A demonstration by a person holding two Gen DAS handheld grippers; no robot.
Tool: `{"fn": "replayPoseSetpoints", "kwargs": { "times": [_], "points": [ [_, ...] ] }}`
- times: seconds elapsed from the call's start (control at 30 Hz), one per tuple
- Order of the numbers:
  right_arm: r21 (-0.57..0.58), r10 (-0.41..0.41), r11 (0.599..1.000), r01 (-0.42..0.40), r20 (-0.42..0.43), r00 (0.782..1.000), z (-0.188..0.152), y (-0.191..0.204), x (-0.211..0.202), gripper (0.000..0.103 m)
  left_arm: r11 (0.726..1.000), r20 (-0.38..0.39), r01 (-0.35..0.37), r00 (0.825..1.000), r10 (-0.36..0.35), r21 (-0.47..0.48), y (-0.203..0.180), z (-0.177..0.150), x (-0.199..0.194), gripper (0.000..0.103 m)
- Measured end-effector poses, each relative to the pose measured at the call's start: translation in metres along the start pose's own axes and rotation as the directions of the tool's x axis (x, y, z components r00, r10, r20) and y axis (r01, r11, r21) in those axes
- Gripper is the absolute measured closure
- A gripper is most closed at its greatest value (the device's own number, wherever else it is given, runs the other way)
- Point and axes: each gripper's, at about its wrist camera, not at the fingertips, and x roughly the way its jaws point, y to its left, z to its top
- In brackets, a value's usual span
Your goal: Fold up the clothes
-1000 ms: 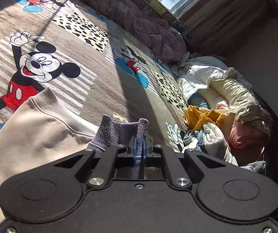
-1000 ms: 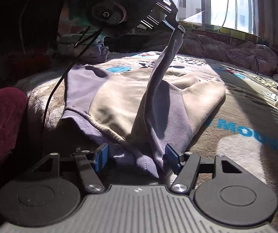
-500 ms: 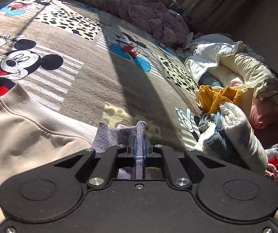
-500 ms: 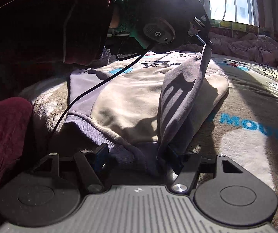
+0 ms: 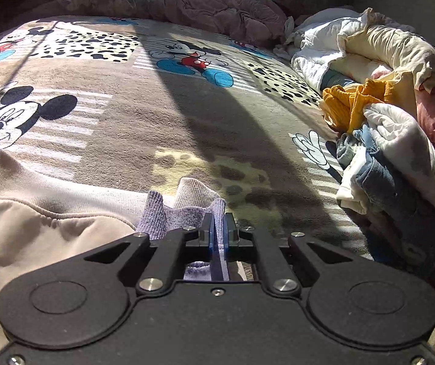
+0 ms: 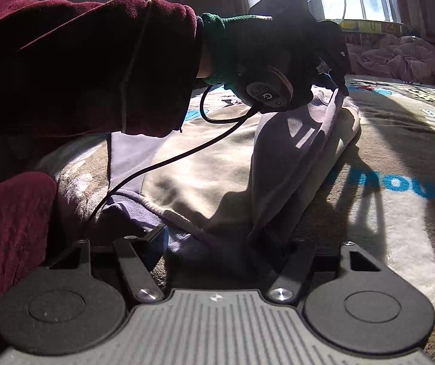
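Observation:
A beige sweatshirt (image 6: 202, 167) with purple sleeves and hem lies flat on the cartoon-mouse blanket (image 5: 156, 115). My left gripper (image 5: 217, 222) is shut on the purple ribbed cuff (image 5: 181, 210), low over the sweatshirt's beige ribbed edge (image 5: 65, 194). In the right wrist view that same left gripper (image 6: 339, 88) holds the purple sleeve (image 6: 287, 152) draped across the body. My right gripper (image 6: 226, 243) is open at the near purple hem. Hem and sleeve base lie between its fingers (image 6: 156, 240), the right one partly hidden by cloth.
A heap of unfolded clothes (image 5: 384, 106) lies at the blanket's right edge, and a pink quilt (image 5: 187, 3) is bunched along the back under the window. A person's maroon sleeve (image 6: 80, 60) and a black cable (image 6: 156, 164) cross over the sweatshirt, with a maroon knee (image 6: 13, 228) at the near left.
My left gripper has come down and across with the cuff, so the sleeve that stood upright now lies folded over the sweatshirt. The right gripper has stayed at the hem.

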Motion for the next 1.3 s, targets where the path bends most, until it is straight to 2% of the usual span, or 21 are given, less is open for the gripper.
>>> {"fn": "replayPoseSetpoints", "kwargs": {
  "times": [0.07, 0.13, 0.17, 0.2, 0.27, 0.43, 0.57, 0.67, 0.8, 0.87, 0.93, 1.0, 1.1, 1.2, 1.3],
  "points": [
    [0.006, 0.003, 1.000, -0.003, 0.000, 1.000, 0.000, 0.000, 0.000, 0.035, 0.999, 0.000, -0.016, 1.000, 0.016, 0.036, -0.006, -0.001, 0.006, 0.100],
    [0.013, 0.007, 1.000, -0.007, 0.001, 1.000, 0.000, -0.001, 0.001, 0.035, 0.998, -0.006, -0.022, 1.000, 0.022, 0.066, -0.010, -0.001, 0.012, 0.086],
    [0.016, 0.009, 1.000, -0.009, 0.002, 1.000, 0.000, -0.002, 0.001, 0.035, 0.997, -0.012, -0.019, 1.000, 0.020, 0.077, -0.011, -0.001, 0.015, 0.069],
    [0.019, 0.010, 1.000, -0.010, 0.003, 1.000, 0.000, -0.002, 0.001, 0.035, 0.996, -0.019, -0.016, 1.000, 0.017, 0.089, -0.012, -0.001, 0.018, 0.058],
    [0.028, 0.016, 0.999, -0.016, 0.004, 1.000, 0.001, -0.004, 0.001, 0.035, 0.995, -0.008, -0.020, 1.000, 0.021, 0.098, -0.011, 0.002, 0.016, 0.060],
    [0.045, 0.018, 0.999, -0.019, 0.007, 1.000, 0.000, -0.008, -0.004, 0.035, 0.996, 0.047, 0.055, 0.997, -0.059, 0.076, 0.008, 0.010, -0.016, 0.061],
    [0.061, -0.019, 0.998, 0.017, 0.037, 0.999, 0.001, -0.010, -0.025, 0.036, 0.981, 0.036, 0.050, 0.998, -0.057, 0.189, 0.014, 0.010, -0.030, 0.077],
    [0.047, -0.091, 0.995, 0.086, 0.112, 0.990, 0.004, -0.008, -0.040, 0.041, 0.960, -0.001, 0.057, 0.998, -0.059, 0.273, 0.008, 0.003, -0.025, 0.078],
    [-0.080, -0.113, 0.988, 0.130, 0.188, 0.976, 0.012, 0.006, -0.027, 0.042, 0.954, -0.056, 0.067, 0.997, -0.052, 0.294, 0.001, -0.004, -0.004, 0.078],
    [-0.087, -0.097, 0.990, 0.111, 0.149, 0.984, 0.014, 0.007, -0.013, 0.042, 0.951, -0.094, 0.071, 0.995, -0.044, 0.302, -0.001, -0.011, 0.010, 0.078],
    [-0.075, -0.082, 0.993, 0.089, 0.099, 0.992, 0.014, 0.005, 0.000, 0.043, 0.932, -0.104, 0.047, 0.995, -0.010, 0.359, -0.006, -0.019, 0.021, 0.078],
    [-0.066, -0.088, 0.994, 0.088, 0.003, 0.996, 0.010, 0.002, 0.015, 0.042, 0.921, -0.095, 0.036, 0.995, 0.001, 0.387, -0.008, -0.022, 0.022, 0.078],
    [-0.091, -0.088, 0.992, 0.087, 0.000, 0.996, 0.005, 0.004, 0.015, 0.040, 0.925, -0.109, 0.051, 0.994, -0.010, 0.376, -0.005, -0.015, 0.019, 0.078],
    [-0.064, -0.073, 0.995, 0.073, 0.006, 0.997, 0.004, 0.002, 0.013, 0.039, 0.941, -0.028, 0.071, 0.997, -0.066, 0.331, 0.008, -0.001, -0.020, 0.078],
    [-0.063, -0.074, 0.995, 0.075, 0.007, 0.997, 0.003, 0.003, 0.014, 0.038, 0.948, 0.036, 0.066, 0.996, -0.081, 0.311, 0.023, 0.005, -0.056, 0.078]
  ]
}}
